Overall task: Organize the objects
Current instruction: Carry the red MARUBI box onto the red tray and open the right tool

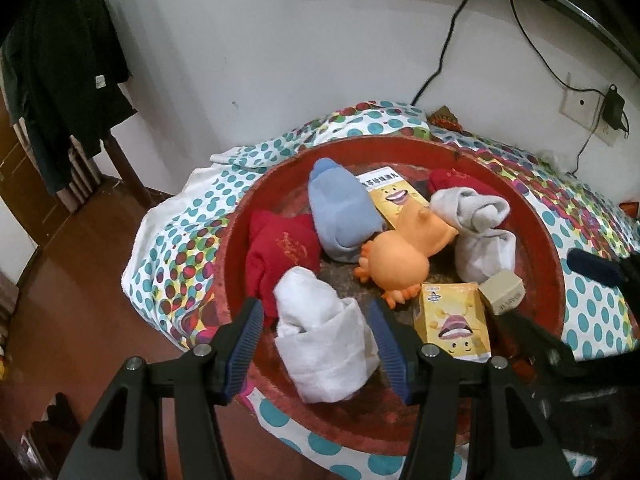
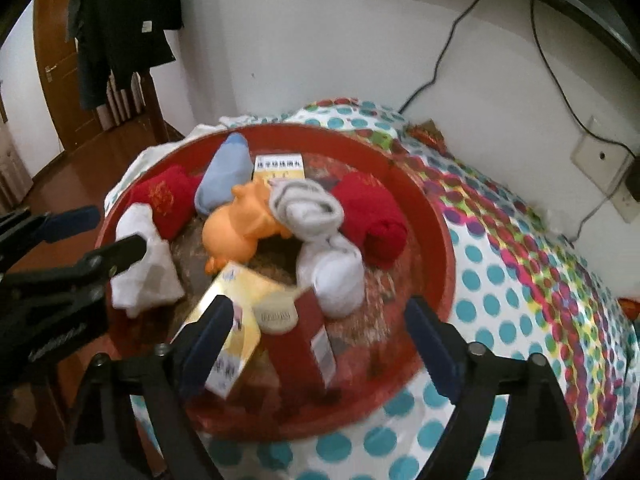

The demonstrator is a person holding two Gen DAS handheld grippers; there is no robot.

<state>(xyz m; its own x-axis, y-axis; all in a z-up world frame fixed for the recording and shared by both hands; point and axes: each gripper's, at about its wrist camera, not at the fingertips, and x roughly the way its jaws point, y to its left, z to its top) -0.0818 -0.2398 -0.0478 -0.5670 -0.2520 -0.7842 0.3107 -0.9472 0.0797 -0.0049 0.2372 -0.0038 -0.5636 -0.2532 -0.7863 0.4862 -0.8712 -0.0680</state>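
Observation:
A red basin (image 1: 554, 240) on a dotted bedspread holds rolled socks, boxes and an orange toy (image 1: 400, 256). My left gripper (image 1: 316, 320) is open around a white rolled sock (image 1: 324, 340); the right pad touches it and a gap shows at the left pad. My right gripper (image 2: 320, 332) stands wide open over the basin's near side. Between its fingers lie a yellow box (image 2: 240, 300), a small beige box (image 2: 278, 314) and a red box (image 2: 308, 340), none gripped. Further in lie a blue sock (image 1: 340, 208), red socks (image 1: 280, 248) and a grey-white sock (image 1: 476, 220).
The spotted bedspread (image 2: 520, 280) covers the bed around the basin. A second yellow box (image 1: 394, 196) lies at the basin's back. The white wall behind carries a socket (image 1: 580, 108) and black cables. Dark clothes (image 1: 60, 80) hang at the left above a wooden floor.

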